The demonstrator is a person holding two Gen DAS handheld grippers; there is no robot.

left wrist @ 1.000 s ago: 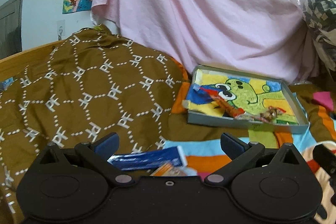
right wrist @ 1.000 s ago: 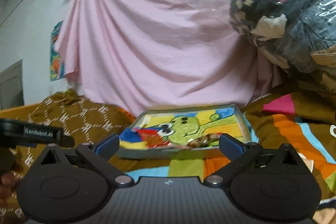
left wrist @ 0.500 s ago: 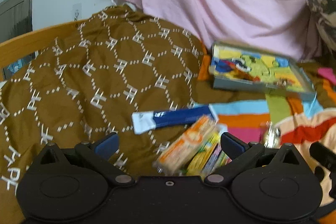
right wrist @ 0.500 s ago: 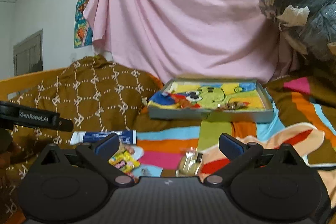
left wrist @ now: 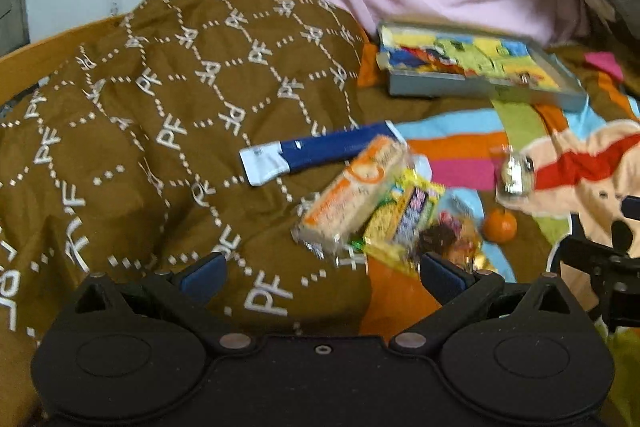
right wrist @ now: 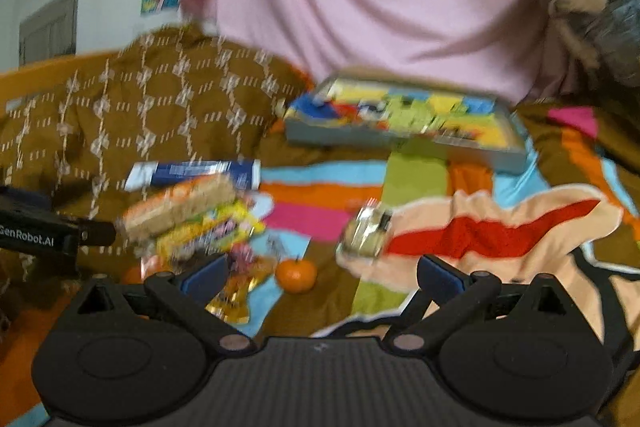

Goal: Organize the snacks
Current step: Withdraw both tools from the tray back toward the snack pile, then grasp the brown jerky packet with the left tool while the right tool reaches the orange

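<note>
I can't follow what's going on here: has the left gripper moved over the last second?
Yes. The left gripper has pulled back and tipped down: the tray now looks smaller and higher, and the snack pile has come into view.

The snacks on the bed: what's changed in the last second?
Both open grippers, left gripper and right gripper, pulled back and tipped down, revealing the orange packet, yellow packet and mandarin. Nothing grasped or released. Snacks and tray stayed put.

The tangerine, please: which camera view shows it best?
The right wrist view: the tangerine sits whole and near centre, between the claw's fingers. The left wrist view shows it smaller, off to the right.
</note>
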